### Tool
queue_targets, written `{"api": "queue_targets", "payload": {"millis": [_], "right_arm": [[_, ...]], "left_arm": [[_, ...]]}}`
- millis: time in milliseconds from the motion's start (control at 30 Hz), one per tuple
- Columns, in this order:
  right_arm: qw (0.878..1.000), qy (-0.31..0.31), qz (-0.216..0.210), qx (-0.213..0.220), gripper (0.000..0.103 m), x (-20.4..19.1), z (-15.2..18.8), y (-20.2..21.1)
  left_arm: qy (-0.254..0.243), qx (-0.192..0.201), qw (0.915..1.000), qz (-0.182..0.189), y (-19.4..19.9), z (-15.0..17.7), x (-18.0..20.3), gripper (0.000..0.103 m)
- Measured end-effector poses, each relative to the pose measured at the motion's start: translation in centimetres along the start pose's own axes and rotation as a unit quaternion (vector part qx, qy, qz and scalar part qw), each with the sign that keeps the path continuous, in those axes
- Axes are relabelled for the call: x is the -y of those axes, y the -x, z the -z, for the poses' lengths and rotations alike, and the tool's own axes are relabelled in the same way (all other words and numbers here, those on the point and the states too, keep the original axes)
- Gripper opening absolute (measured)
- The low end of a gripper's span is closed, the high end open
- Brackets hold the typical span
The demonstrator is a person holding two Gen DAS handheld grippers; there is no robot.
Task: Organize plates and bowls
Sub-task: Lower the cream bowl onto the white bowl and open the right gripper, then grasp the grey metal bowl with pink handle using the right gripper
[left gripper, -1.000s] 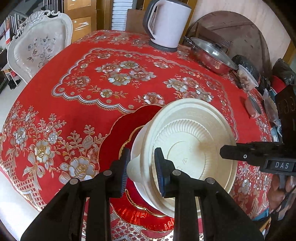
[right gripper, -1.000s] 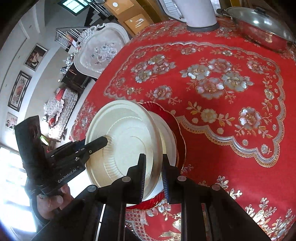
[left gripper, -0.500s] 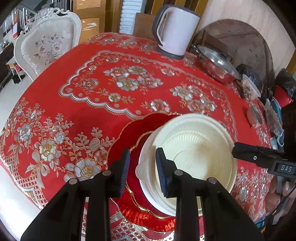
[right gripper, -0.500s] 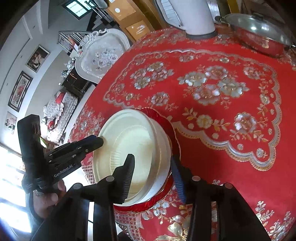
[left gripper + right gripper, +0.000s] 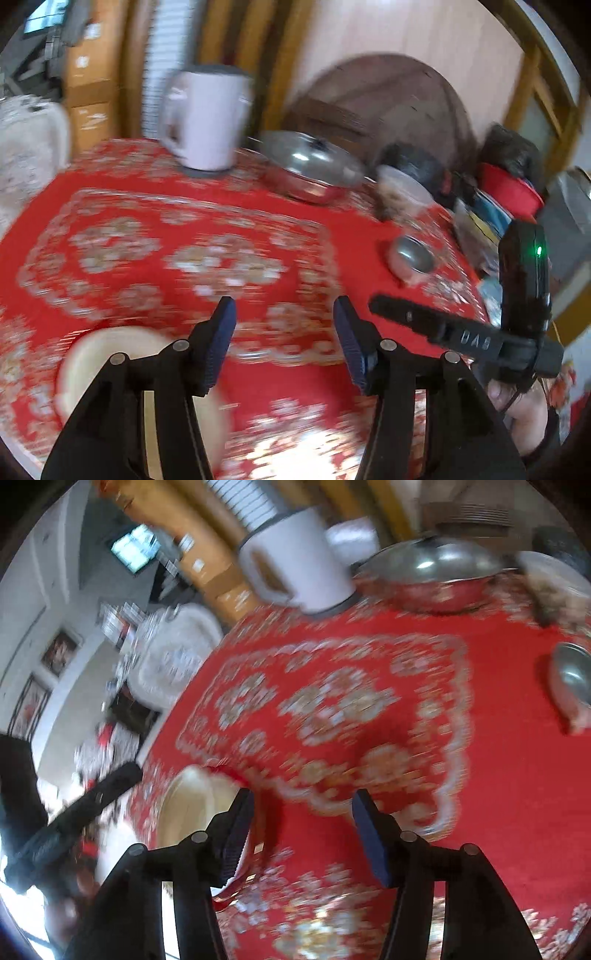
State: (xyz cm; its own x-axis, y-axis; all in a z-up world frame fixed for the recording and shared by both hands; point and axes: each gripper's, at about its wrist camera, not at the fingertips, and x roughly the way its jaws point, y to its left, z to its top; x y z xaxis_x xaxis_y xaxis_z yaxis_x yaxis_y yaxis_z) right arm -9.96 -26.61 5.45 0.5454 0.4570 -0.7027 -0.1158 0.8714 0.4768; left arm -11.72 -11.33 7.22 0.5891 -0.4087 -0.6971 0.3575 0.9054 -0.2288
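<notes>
A red floral tablecloth (image 5: 303,229) carries a white kettle (image 5: 207,118), lidded steel pan (image 5: 310,166) and small steel bowl (image 5: 412,254), while the left gripper (image 5: 282,343) and right gripper (image 5: 303,830) are both opening, empty, beside the cream plates (image 5: 184,805).

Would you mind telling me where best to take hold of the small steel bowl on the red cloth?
Probably by its thin rim. The small steel bowl sits upright and open-topped, apart from the lidded pot, so come from above on its near side with one jaw inside and one outside. Blur hides finer detail.
</notes>
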Motion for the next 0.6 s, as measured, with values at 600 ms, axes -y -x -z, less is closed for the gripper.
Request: {"api": "queue_targets", "payload": {"millis": [600], "right_arm": [[0.968, -0.193, 0.076, 0.138, 0.069, 26.5, -3.9, 10.5]], "left_arm": [[-0.106, -0.074, 0.9916, 0.014, -19.7, -4.3, 16.8, 0.053]]}}
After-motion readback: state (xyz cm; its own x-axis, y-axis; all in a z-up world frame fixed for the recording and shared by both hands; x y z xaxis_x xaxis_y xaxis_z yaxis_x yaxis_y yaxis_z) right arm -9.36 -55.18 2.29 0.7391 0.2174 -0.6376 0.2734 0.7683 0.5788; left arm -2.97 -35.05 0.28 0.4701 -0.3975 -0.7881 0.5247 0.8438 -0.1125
